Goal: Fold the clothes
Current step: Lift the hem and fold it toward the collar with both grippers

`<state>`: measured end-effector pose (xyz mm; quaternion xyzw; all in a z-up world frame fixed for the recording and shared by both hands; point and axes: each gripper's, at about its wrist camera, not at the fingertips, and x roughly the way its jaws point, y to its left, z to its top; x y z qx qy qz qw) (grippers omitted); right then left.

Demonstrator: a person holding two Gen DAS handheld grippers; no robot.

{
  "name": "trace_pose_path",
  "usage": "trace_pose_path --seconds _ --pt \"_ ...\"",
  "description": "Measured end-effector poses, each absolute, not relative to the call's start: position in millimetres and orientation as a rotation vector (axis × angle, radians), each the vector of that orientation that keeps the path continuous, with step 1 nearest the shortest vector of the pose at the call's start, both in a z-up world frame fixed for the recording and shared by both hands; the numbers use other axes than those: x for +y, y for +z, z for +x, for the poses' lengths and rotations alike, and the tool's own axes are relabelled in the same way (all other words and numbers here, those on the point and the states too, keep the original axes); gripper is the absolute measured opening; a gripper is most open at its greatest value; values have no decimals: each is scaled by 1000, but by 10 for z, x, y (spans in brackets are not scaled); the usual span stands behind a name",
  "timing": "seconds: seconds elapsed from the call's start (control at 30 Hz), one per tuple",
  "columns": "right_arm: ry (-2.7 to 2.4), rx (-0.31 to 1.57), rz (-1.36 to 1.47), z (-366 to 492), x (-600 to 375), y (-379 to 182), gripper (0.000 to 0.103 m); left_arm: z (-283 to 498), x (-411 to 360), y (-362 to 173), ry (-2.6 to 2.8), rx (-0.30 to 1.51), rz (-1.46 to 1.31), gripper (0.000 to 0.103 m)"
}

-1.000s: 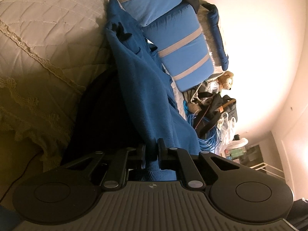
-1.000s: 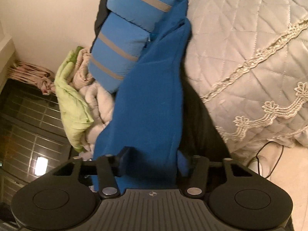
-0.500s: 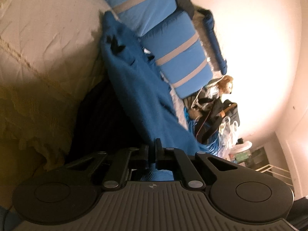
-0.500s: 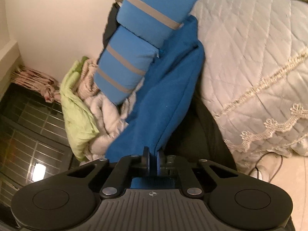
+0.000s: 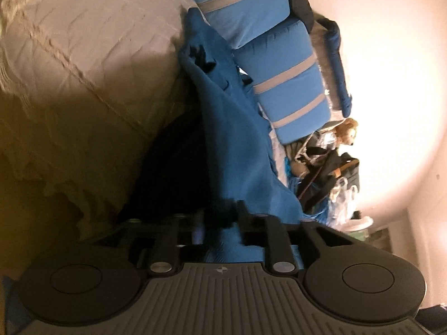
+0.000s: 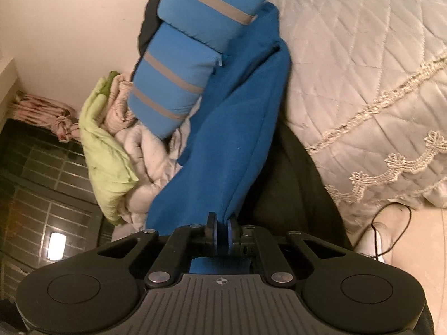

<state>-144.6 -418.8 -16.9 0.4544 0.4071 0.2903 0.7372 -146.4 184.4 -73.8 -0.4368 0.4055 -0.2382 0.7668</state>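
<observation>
A blue fleece garment [image 5: 237, 139] hangs stretched between my grippers, its far end draped on the quilted bed [image 5: 92, 55]. It also shows in the right wrist view [image 6: 232, 139]. My left gripper [image 5: 220, 217] has its jaws a little apart, with the blue cloth between them; the frame is blurred. My right gripper [image 6: 222, 229] is shut on the garment's near edge. A black garment [image 6: 287, 195] lies under the blue one at the bed's edge.
Blue pillows with grey stripes [image 6: 190, 64] lie beside the garment. A heap of green and white laundry [image 6: 120, 150] lies to the left. A teddy bear [image 5: 346, 131] and clutter sit by the wall. A cable [image 6: 391, 229] runs on the floor.
My right gripper has closed on the blue garment's edge and stays shut. My left gripper, shut on the cloth half a second ago, now shows its jaws slightly apart and has shifted.
</observation>
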Motion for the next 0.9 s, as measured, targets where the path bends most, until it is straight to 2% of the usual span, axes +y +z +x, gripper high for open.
trace_pose_path --seconds 0.03,0.1,0.13,0.17,0.23,0.27,0.3,0.33,0.7,0.9 --pt "630 896 991 -1439 -4198 -169 15 -1459 1844 -750 -524 872 -963 36" --pt "643 892 970 -1422 -4201 -142 27 -1445 1847 -771 -541 853 -994 36" --pt "654 889 959 -1414 -4201 -126 39 -1433 1852 -779 -551 844 -1010 36" --pt "660 885 961 -1389 -4182 -127 43 -1421 1847 -788 -557 839 -1021 36" --pt "672 888 966 -1347 -4140 -143 40 -1402 1832 -803 -567 842 -1033 34" --pt "679 896 969 -1329 -4117 -158 25 -1396 1828 -807 -571 850 -1030 28" --pt "685 904 972 -1312 -4094 -173 16 -1391 1821 -805 -573 860 -1027 15" --pt "692 911 975 -1296 -4072 -187 10 -1400 1820 -798 -577 866 -1024 11" --pt "726 719 926 -1465 -4272 429 7 -1646 1762 -233 -621 704 -939 7" --pt "787 695 917 -1623 -4309 590 7 -1862 1709 -15 -698 672 -887 7"
